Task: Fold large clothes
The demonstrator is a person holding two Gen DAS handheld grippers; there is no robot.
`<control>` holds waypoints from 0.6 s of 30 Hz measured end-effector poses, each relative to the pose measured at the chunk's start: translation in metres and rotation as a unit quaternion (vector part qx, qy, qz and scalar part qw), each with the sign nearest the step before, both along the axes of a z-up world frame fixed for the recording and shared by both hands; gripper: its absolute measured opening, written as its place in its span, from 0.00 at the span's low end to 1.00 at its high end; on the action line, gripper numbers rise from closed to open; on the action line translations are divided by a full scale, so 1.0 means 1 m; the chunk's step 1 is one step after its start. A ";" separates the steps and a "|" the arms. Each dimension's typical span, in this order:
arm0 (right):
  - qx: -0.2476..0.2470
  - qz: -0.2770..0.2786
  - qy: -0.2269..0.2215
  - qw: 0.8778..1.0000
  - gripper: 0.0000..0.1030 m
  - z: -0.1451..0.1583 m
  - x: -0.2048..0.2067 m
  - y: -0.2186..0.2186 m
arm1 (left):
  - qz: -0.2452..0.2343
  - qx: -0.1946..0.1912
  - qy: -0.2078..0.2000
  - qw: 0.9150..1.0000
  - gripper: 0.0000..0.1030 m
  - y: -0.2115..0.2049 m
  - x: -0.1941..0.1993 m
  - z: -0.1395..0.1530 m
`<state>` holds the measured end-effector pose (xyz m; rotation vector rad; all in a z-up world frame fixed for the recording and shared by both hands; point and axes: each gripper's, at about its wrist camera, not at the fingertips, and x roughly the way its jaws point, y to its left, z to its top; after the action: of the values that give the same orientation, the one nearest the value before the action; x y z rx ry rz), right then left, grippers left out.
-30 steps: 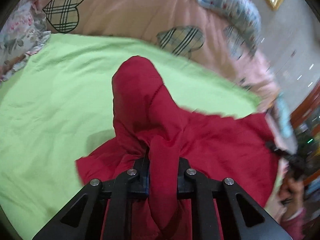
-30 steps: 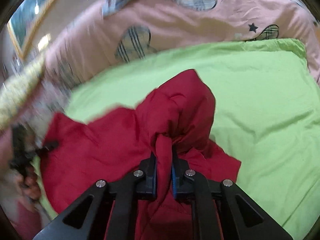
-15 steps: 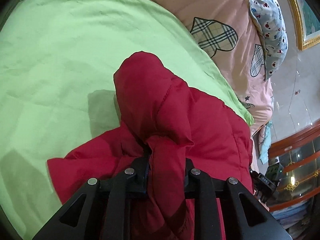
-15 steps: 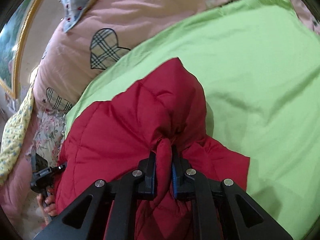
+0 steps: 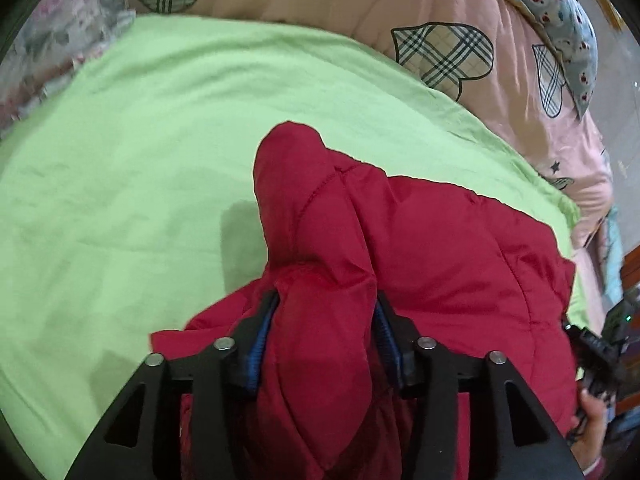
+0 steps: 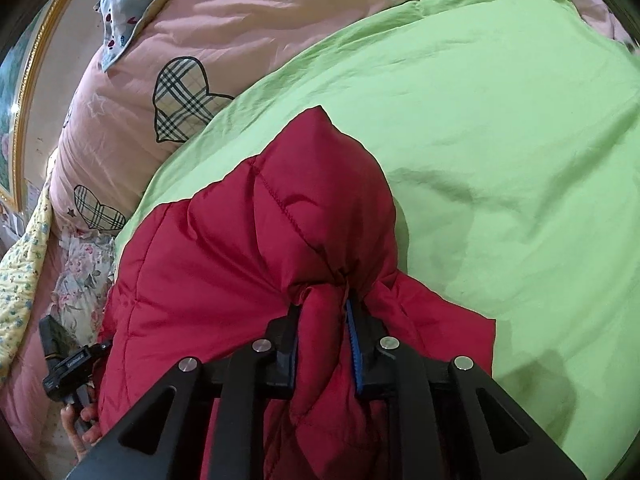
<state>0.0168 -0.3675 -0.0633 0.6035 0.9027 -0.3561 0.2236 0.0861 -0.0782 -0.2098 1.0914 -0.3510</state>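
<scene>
A red quilted padded jacket [image 5: 420, 240] hangs between my two grippers above a light green sheet [image 5: 140, 160]. My left gripper [image 5: 326, 320] is shut on a thick bunch of the jacket's fabric, jaws held fairly wide by it. In the right wrist view the jacket [image 6: 240, 240] spreads to the left, and my right gripper [image 6: 322, 316] is shut on a narrower fold of it. Each view shows the other gripper at the jacket's far edge, held in a hand: right gripper [image 5: 596, 356], left gripper [image 6: 68, 364].
A pink quilt with plaid hearts [image 5: 440, 52] lies bunched beyond the green sheet [image 6: 500, 140]; it also shows in the right wrist view [image 6: 180, 92]. A blue patterned pillow [image 5: 560, 12] and floral bedding [image 6: 80, 280] sit at the edges. A gold picture frame [image 6: 24, 92] hangs on the wall.
Both grippers have kept their hold on the jacket and swung round with it; the jacket now spreads wider between them. The left jaws now show a thicker bunch of fabric.
</scene>
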 end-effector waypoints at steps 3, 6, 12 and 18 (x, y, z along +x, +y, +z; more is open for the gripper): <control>0.002 -0.002 -0.003 1.000 0.17 0.000 -0.002 -0.001 | 0.008 0.003 -0.005 1.000 0.50 0.002 -0.004 0.014; 0.001 -0.003 -0.002 1.000 0.18 0.001 -0.001 -0.001 | 0.022 0.015 -0.033 0.999 0.53 0.012 -0.021 0.040; -0.003 -0.003 -0.001 1.000 0.18 0.002 -0.001 0.000 | -0.004 0.005 -0.082 0.997 0.53 0.009 -0.070 0.085; -0.007 -0.005 0.001 1.000 0.20 0.006 -0.002 0.000 | -0.088 -0.002 -0.067 0.994 0.53 -0.038 -0.119 0.073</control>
<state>0.0146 -0.3678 -0.0573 0.5960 0.8995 -0.3720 0.1048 0.0479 -0.0053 -0.0920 0.9794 -0.5181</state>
